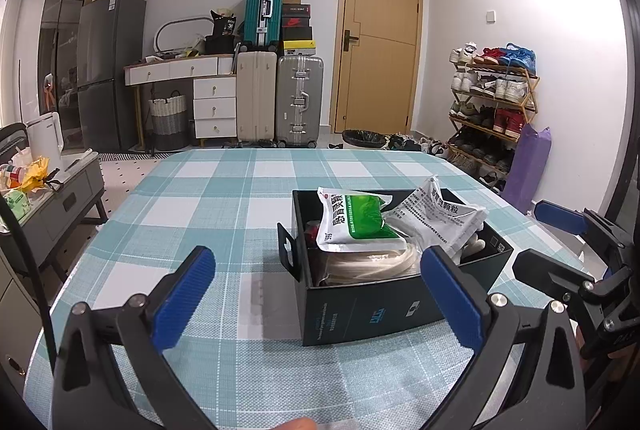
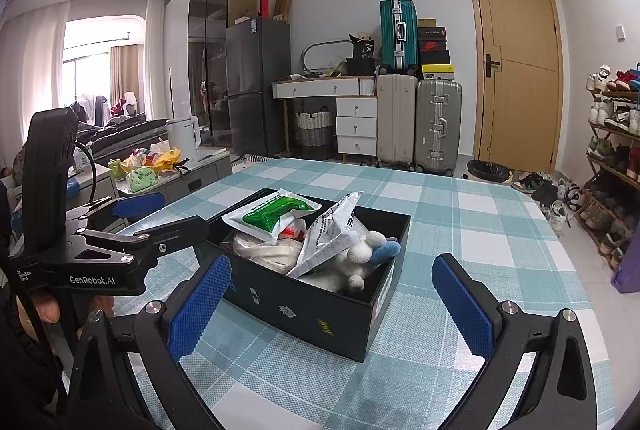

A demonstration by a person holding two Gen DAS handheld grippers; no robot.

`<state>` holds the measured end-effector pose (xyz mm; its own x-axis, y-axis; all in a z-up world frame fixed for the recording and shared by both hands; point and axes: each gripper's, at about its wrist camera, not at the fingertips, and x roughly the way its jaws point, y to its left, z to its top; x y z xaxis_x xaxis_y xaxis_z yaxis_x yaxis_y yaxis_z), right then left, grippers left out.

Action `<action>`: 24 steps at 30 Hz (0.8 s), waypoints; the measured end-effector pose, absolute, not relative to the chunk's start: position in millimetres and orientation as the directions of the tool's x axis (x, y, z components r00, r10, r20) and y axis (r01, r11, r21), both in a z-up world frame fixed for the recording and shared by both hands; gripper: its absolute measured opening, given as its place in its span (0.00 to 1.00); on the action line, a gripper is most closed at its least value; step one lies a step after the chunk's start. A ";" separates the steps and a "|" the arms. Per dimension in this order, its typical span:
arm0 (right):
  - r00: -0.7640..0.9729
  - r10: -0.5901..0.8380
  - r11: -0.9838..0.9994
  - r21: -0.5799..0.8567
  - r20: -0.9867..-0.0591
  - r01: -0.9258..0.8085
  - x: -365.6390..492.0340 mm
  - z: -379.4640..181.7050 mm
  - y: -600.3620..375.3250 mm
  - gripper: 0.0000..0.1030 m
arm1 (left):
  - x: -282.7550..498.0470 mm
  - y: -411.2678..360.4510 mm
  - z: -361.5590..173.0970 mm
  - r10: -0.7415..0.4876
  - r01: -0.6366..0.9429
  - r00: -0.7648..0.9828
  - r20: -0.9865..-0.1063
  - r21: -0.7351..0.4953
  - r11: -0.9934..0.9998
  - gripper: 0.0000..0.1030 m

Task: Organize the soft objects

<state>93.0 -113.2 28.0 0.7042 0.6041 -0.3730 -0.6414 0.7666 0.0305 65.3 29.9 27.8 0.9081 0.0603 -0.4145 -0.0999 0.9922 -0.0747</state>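
A black cardboard box (image 1: pixel 360 310) (image 2: pixel 320 314) stands on the checked table. In it lie a white and green sachet (image 1: pixel 356 226) (image 2: pixel 276 212), a white printed sachet (image 1: pixel 440 216) (image 2: pixel 328 238), a white plush toy with a blue part (image 2: pixel 368 254) and pale soft items (image 1: pixel 372 262). My left gripper (image 1: pixel 320 294) is open and empty, just in front of the box. My right gripper (image 2: pixel 332 306) is open and empty, in front of the box's near corner. Each gripper shows in the other's view: the right one (image 1: pixel 560 242), the left one (image 2: pixel 160 214).
The teal checked tablecloth (image 1: pixel 240 210) (image 2: pixel 460 230) covers the table. A low grey side table with bags and a kettle (image 2: pixel 168 166) stands left. Suitcases (image 1: pixel 280 94), a shoe rack (image 1: pixel 492 110) and a door stand beyond.
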 end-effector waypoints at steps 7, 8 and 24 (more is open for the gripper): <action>0.703 0.605 0.765 0.031 -0.373 -0.643 93.5 27.6 -113.2 1.00 | 65.2 30.8 28.1 0.061 -0.101 0.909 -0.413 -0.075 0.992 1.00; 0.704 0.604 0.766 0.030 -0.374 -0.642 93.5 27.6 -113.1 1.00 | 65.2 31.2 28.1 0.061 -0.101 0.908 -0.414 -0.075 0.992 1.00; 0.703 0.604 0.766 0.030 -0.374 -0.642 94.3 27.4 -113.4 1.00 | 64.8 32.6 28.0 0.062 -0.102 0.909 -0.412 -0.077 0.992 1.00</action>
